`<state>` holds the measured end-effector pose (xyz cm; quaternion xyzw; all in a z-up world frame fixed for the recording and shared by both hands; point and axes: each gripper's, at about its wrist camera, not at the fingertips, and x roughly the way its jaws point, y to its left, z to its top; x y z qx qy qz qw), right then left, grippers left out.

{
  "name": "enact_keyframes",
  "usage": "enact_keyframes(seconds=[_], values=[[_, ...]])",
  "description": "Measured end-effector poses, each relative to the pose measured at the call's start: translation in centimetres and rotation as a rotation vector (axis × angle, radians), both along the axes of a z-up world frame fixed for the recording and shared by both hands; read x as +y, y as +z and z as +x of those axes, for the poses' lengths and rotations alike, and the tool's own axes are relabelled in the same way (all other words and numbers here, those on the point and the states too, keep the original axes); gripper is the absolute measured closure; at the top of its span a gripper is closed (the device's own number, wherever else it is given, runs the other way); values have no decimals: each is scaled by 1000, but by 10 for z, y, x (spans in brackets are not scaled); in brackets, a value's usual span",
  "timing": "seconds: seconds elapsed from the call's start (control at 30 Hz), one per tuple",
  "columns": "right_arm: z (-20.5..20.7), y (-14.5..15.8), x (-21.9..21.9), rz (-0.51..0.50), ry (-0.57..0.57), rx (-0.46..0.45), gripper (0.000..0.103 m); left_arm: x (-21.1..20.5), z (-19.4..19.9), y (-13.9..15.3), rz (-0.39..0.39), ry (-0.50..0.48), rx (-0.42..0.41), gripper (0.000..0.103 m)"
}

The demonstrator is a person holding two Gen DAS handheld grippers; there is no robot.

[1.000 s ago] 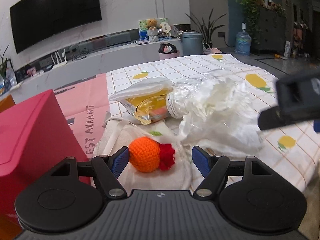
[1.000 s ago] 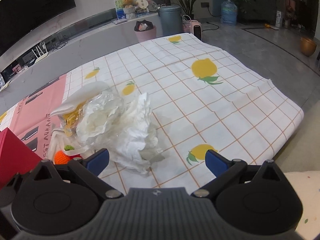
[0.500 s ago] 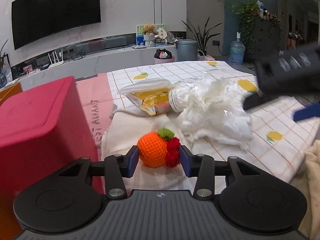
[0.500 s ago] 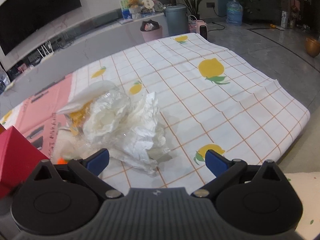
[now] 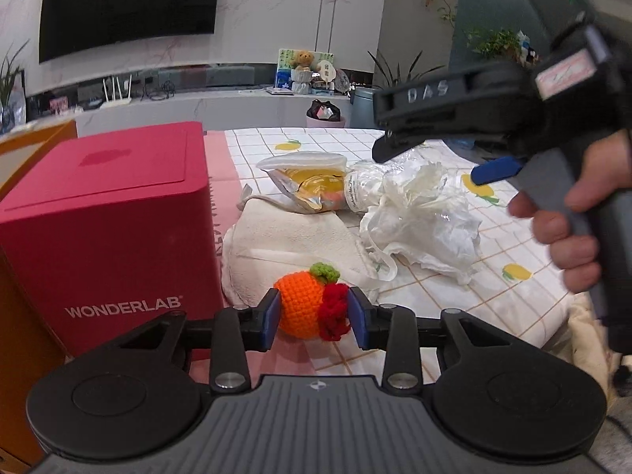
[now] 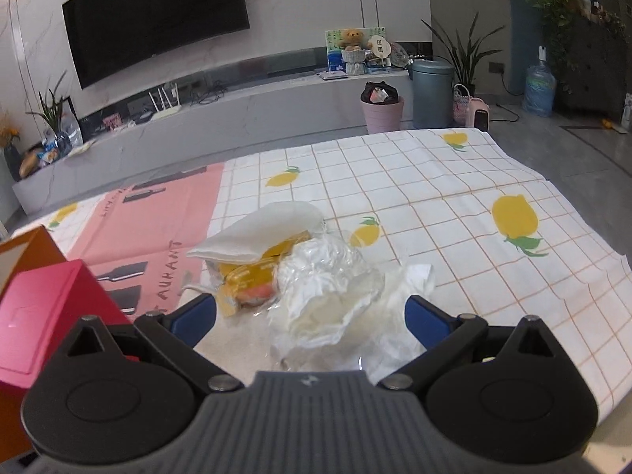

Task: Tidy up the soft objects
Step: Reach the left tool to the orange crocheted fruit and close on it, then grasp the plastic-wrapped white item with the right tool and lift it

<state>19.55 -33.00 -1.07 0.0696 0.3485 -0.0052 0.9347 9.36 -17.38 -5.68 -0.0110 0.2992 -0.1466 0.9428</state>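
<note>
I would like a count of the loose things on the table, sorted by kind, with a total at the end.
Crocheted toy: 1, the orange ball, gripped by the left tool
Cloth: 1, the cream towel
Plastic bags: 2, the white bag and the clear bag
Snack packet: 1, the yellow packet
Boxes: 2, the red box and the orange box
Total: 7

Lemon-print tablecloth (image 6: 454,205) under red box (image 5: 106,213), towel (image 5: 292,237).

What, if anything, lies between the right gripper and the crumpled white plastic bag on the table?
Nothing visible does. The right gripper hangs open just above the white plastic bag, jaws either side of it. The snack packet lies beside the bag, not in the way.
</note>
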Motion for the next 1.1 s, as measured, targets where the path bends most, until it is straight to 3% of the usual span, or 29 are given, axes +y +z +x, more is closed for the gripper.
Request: enact_keyframes(seconds=[0.13, 0.2, 0.23, 0.33, 0.4, 0.53, 0.63, 0.7, 0.83, 0.97, 1.1], values=[[14, -12, 1, 4, 14, 28, 9, 2, 2, -2, -14, 1, -1, 58], [18, -16, 3, -5, 16, 28, 13, 1, 2, -3, -4, 3, 0, 26], [19, -19, 4, -9, 10, 24, 15, 2, 1, -4, -6, 8, -3, 23], [22, -26, 4, -42, -6, 49, 37, 3, 4, -7, -45, 17, 3, 22], [21, -30, 2, -38, -16, 64, 57, 5, 6, -11, -70, 16, 27, 21], [11, -22, -4, -5, -22, 57, 65, 8, 10, -16, -59, -4, 92, 25], [-5, -9, -3, -38, -17, 68, 65, 11, 10, -16, -71, 1, 93, 27], [-19, -1, -4, -51, 11, 90, 65, 13, 10, -16, -81, -10, 88, 37], [-51, 6, -9, -105, 47, 147, 63, 12, 9, -17, -60, -35, 74, 43], [-51, 3, -21, -30, 38, 189, 36, 1, 4, -19, -2, -59, 36, 44], [-48, 5, -12, -181, 5, 145, 18, -7, 2, -20, 33, -63, 13, 44]])
